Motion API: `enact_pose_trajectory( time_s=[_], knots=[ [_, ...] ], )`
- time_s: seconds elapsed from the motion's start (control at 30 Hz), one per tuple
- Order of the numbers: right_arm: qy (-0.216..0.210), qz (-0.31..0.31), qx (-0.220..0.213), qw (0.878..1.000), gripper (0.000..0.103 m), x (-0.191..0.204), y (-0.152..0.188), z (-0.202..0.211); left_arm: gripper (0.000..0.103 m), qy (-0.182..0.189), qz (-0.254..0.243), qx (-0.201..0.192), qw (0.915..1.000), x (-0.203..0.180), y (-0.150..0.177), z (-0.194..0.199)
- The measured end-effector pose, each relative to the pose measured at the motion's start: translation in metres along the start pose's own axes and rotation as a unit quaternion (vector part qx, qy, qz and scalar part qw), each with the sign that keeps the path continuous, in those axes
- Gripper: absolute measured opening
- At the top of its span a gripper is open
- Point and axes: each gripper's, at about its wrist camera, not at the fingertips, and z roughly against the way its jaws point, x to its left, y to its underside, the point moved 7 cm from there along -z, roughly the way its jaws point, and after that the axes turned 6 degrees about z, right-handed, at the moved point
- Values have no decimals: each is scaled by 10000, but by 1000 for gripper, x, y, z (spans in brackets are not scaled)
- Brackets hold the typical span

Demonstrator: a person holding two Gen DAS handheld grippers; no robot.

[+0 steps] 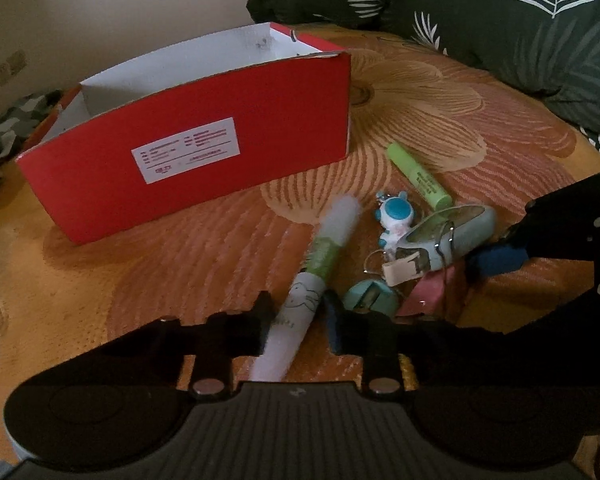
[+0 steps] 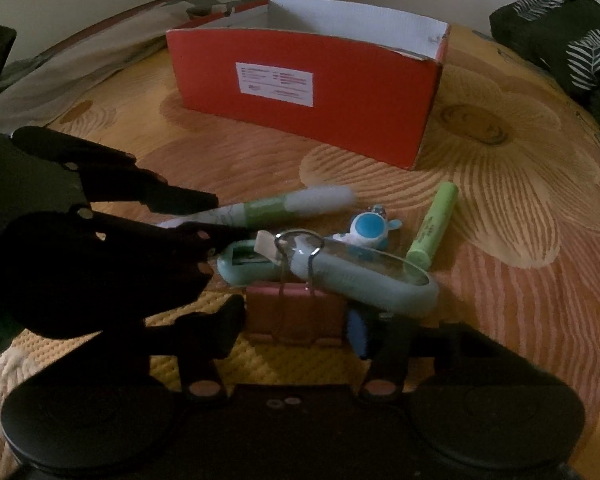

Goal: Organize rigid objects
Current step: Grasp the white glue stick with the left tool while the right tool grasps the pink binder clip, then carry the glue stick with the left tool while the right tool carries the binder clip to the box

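A white pen [image 1: 328, 248] with a green band lies slanted on the bedspread, and my left gripper [image 1: 298, 322] is shut on its white barrel. In the right wrist view the same pen [image 2: 284, 206] runs out of the left gripper [image 2: 204, 216]. My right gripper [image 2: 296, 326] has both pads against the sides of a pink binder clip [image 2: 296, 312]. A pale blue case [image 2: 360, 268] leans over the clip's wire handles. Behind it lie a green marker [image 2: 434, 224] and a blue-and-white figurine [image 2: 368, 228]. The red box [image 1: 204, 152] stands open-topped behind them.
The bedspread is orange with large flower prints. Dark leaf-patterned bedding [image 1: 480, 12] is piled at the back right. A small teal round piece [image 1: 370, 298] sits beside the left gripper's right finger. A wall rises behind the box [image 2: 308, 92].
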Motion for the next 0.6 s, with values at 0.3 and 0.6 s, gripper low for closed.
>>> enact_pose_trajectory(
  time_s=[0.3,0.6],
  knots=[
    [-239,86,-112,9996,48,11,5,25,17,6,192,18,9998,0,4,15],
    [-147,182,-212,9995,48,11,15,67,17,147,818,-5,9965,17,8,47]
  ],
)
